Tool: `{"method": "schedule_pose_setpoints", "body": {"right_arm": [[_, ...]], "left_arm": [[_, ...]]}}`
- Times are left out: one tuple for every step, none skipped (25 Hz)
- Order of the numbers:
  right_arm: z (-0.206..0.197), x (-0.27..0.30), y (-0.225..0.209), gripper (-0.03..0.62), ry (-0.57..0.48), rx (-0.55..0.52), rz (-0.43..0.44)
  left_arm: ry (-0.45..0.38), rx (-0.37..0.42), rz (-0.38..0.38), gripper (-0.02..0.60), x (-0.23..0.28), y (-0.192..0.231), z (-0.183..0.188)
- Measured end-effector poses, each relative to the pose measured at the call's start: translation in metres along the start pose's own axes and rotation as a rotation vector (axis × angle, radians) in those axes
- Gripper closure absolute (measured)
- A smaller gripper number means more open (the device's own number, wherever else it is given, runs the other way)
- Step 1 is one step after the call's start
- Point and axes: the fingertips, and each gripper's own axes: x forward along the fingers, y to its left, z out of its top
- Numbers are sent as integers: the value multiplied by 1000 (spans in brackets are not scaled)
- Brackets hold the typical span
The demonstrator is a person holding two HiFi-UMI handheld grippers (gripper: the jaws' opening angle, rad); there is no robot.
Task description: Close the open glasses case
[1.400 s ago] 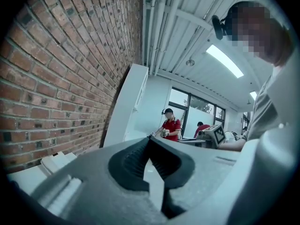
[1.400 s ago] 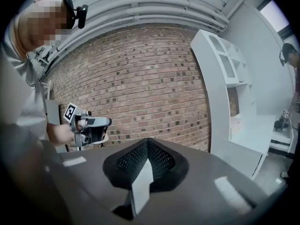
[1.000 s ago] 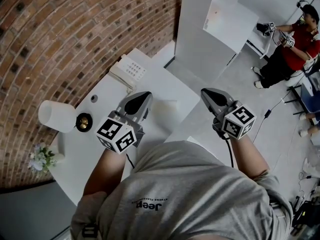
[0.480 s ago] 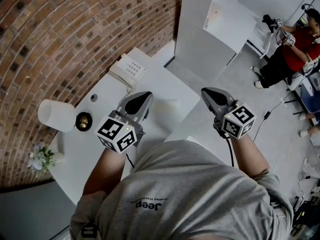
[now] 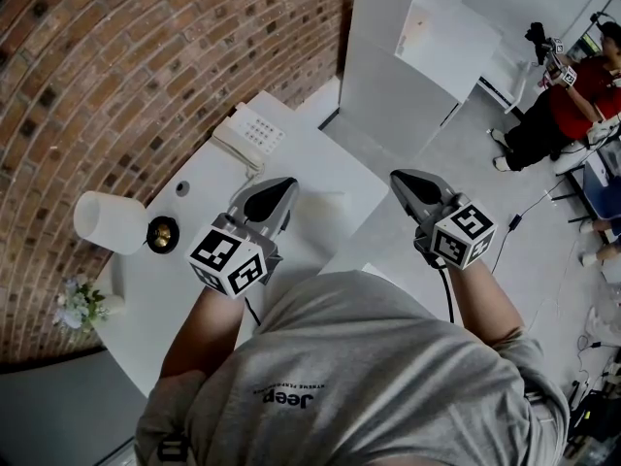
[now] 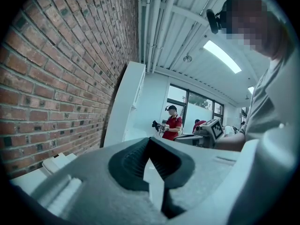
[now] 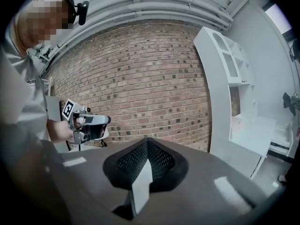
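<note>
Jaws closed, tips meeting and nothing gripped: the left gripper [image 6: 149,143] and the right gripper [image 7: 146,143] are each shown shut and empty in their own views. Both are held almost level in front of the person's chest. The left is held over the white tabletop [image 5: 320,158] and the right just off its near corner, over the floor.

The glasses case is not made out in any view. A faint pale line [image 5: 328,196] is seen on the tabletop just past the left jaws' tips, but whether it belongs to a white case cannot be told. The case may equally be hidden under the left gripper or the person's body.

Farther out on the tabletop, a white telephone [image 5: 247,136], a white lamp shade [image 5: 110,224] beside a small brass-coloured piece [image 5: 162,234] and a posy of flowers [image 5: 82,306] are ranged along the brick wall [image 5: 146,56]. A white shelf unit [image 5: 408,56] and a person in red [image 5: 568,95] are seen beyond.

Two stages are fitted by the scene: a case lying open out of sight, or one already closed with the grippers drawn clear.

If a lid is found open, it is judged best pressed down with shut jaws. The push is best given near the lid's free edge while the base is steadied by the other gripper, so that the light case is not skidded across the smooth tabletop.
</note>
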Motion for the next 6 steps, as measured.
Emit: {"method": "schedule_pose_setpoints", "body": {"right_arm": [[0,0,0,586,-2,2,0],[1,0,1,586,-3,2,-1],[1,0,1,586,-4,1,-1],[2,0,2,586,-4,0,0],[2,0,3,586,-5,-2,1],[2,0,3,586,-5,-3,1]], "left_arm": [[-1,0,0,583,0,0,0],[-1,-1,0,583,-1,0,0],[-2,-1,0,583,-1,0,0],[-2,0,1,583,-2,0,0],[-2,0,2,583,-2,0,0],[-2,1,2,583,-3,0,0]]}}
